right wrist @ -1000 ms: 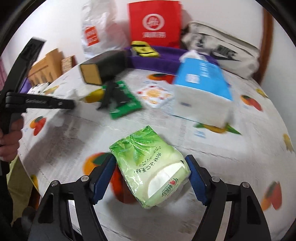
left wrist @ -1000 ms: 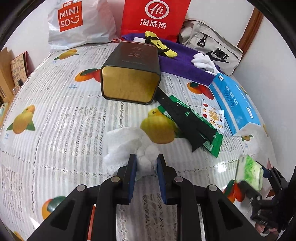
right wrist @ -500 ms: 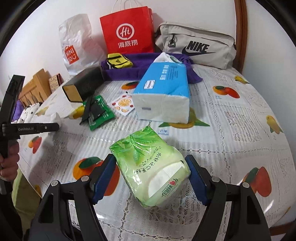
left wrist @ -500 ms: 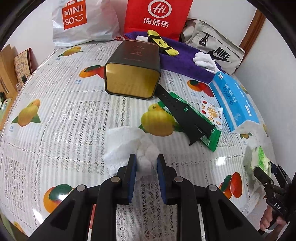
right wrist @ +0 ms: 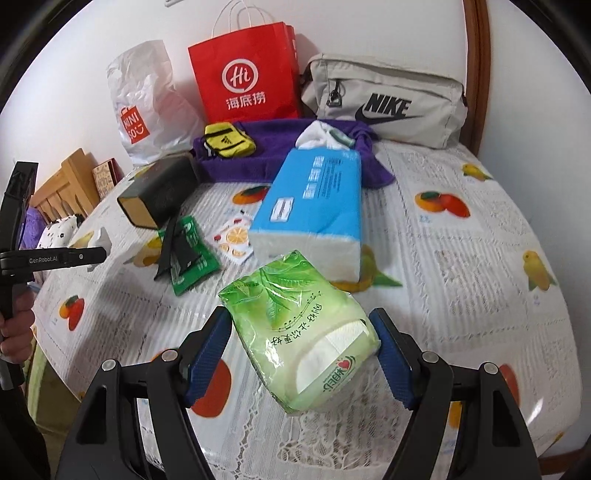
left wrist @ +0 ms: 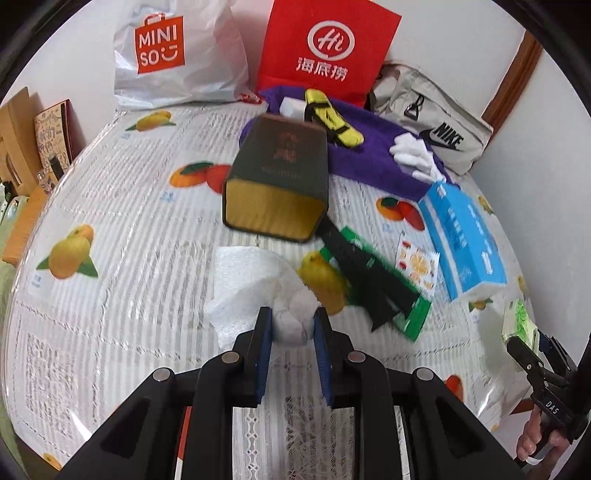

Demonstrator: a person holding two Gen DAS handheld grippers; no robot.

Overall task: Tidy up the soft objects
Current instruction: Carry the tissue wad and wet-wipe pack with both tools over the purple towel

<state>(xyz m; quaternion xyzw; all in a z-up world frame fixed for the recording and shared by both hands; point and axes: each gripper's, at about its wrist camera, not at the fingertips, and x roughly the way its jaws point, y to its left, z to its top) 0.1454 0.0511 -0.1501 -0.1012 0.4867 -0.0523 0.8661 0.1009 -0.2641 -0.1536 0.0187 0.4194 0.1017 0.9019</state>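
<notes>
White plain wall (right wrist: pixel 369 29) behind the tabletop (left wrist: pixel 122 295), which is covered by a white lace-pattern cloth printed with fruit, under a glossy clear sheet. Brown wooden trim (right wrist: pixel 471 66) runs up the wall at the back right corner. Wooden rack (right wrist: pixel 62 184) stands off the tabletop's left edge, with a small brown printed card (left wrist: pixel 51 140) beside it. Pale green surface (left wrist: pixel 5 288) shows below the left edge. Light is even and soft, glare on the plastic near the front right.

Bright, even light; fisheye-bent edges, slight blur.
</notes>
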